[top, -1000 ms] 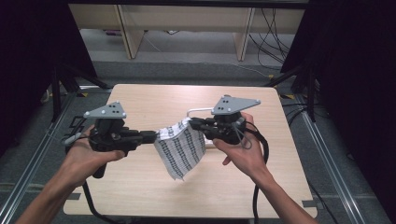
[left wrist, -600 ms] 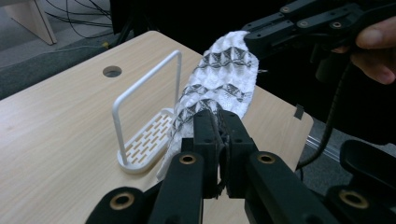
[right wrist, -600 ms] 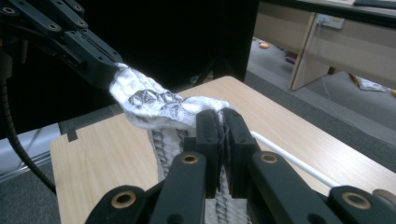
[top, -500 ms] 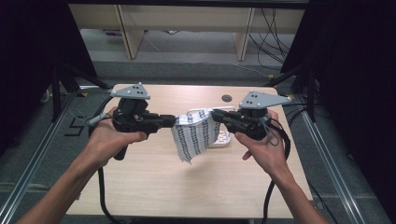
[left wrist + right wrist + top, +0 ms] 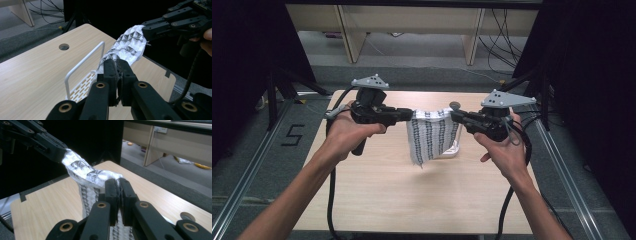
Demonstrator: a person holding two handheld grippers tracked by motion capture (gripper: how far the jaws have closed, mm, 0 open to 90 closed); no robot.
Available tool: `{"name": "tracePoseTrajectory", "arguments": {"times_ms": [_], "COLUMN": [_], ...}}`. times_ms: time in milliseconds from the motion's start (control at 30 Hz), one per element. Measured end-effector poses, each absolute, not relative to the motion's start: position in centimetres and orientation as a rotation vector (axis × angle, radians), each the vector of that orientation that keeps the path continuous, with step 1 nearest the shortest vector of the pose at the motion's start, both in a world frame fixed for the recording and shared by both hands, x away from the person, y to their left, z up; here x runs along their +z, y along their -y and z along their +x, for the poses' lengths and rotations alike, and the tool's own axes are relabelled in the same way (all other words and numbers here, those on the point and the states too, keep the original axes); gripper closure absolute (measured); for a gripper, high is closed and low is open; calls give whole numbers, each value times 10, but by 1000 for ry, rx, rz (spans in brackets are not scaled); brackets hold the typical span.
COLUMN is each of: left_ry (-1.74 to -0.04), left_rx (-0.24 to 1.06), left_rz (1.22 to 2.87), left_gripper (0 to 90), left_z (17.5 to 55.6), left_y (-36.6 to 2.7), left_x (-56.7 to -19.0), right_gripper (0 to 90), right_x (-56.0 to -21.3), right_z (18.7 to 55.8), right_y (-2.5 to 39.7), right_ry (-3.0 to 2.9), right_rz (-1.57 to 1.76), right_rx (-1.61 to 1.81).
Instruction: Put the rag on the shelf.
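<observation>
We saw even overhead light on the pale table [image 5: 377, 185], with soft shadows beneath the hanging cloth [image 5: 432, 137]. Around the table everything fell into darkness. The gripper views looked bluish, and the black jaws nearest us were slightly soft.

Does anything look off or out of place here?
Nothing stands out. The black-and-white patterned cloth hangs evenly between the left hand-held gripper and right hand-held gripper, above the upright white wire rack.

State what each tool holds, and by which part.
Both hold one cloth: left tool pinches its top left corner, right tool its top right corner.
</observation>
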State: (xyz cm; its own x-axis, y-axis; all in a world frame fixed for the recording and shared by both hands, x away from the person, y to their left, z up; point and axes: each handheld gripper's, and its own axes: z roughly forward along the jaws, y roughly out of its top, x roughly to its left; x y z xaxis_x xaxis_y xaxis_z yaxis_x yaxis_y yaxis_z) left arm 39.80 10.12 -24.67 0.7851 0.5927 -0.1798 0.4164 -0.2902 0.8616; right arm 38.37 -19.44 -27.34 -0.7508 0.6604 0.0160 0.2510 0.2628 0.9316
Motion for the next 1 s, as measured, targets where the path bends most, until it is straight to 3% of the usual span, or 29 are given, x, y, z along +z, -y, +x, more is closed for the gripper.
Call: {"name": "tracePoseTrajectory", "arguments": {"times_ms": [467,1000], "left_ry": [-807,-910], "left_rx": [225,249], "left_rz": [1876,1791], "left_gripper": [861,858], "left_z": [431,481], "left_y": [-82,-64], "left_x": [-239,-231], "right_gripper": [869,867], "right_x": [-270,-262], "right_z": [412,469], "right_y": [206,203], "right_ry": [-2120,-2063], "right_rz": [942,1048], "right_rx": [1509,1508]}}
